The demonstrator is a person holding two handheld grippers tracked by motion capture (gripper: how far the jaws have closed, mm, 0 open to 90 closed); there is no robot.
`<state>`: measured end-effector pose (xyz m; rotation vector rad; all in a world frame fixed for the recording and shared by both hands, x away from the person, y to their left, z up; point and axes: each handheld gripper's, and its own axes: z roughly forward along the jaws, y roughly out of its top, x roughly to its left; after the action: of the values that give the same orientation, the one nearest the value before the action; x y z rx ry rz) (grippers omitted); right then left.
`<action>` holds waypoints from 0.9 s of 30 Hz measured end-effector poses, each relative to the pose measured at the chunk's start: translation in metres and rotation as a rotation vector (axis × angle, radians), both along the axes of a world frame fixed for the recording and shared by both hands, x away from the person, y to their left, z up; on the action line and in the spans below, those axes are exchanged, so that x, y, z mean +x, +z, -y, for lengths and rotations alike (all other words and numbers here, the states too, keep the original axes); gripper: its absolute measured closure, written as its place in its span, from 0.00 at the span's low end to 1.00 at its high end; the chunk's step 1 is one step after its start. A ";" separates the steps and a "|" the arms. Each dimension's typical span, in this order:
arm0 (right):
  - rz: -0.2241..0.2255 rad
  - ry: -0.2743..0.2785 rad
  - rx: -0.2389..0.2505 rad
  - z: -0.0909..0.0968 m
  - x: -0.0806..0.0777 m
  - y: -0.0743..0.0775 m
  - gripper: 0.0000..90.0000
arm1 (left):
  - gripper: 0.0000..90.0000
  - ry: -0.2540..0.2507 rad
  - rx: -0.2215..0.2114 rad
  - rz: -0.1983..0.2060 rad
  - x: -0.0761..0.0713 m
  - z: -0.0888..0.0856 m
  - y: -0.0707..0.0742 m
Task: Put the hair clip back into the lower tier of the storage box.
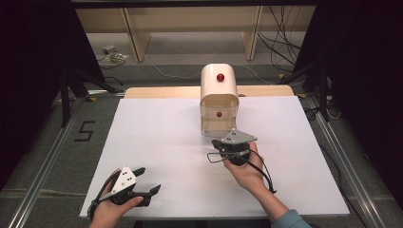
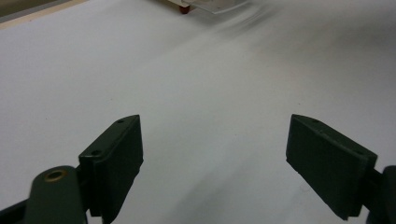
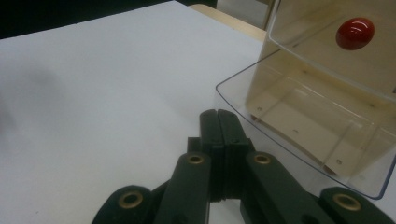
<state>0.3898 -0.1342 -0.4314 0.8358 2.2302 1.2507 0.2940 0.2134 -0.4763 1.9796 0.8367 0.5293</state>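
The right gripper, jaws shut on nothing, sat just in front of the cream box and its clear flap, which lay ahead and slightly right of the tips in the right gripper view. The left gripper, jaws wide open and empty, rested well apart near the table edge, bare room between.

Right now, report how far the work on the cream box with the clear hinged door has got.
Done: nothing is visibly finished yet; the cream box with a rounded top stands on the white table, and its clear plastic door with a red knob is partly raised. In hand: the right gripper, jaws shut and empty, sits at the door's lower edge. Left: the door's further movement; the open left gripper rests apart.
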 end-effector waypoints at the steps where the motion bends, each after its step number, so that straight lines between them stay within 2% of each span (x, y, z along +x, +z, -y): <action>1: 0.001 -0.001 0.001 0.000 0.000 0.000 1.00 | 0.21 0.000 0.000 0.000 0.000 0.000 0.000; 27: 0.022 -0.024 0.015 0.004 0.005 0.009 1.00 | 0.21 0.000 0.001 0.000 0.000 0.000 0.000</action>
<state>0.3950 -0.1383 -0.4222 0.8480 2.1891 1.2615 0.2942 0.2135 -0.4764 1.9805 0.8365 0.5299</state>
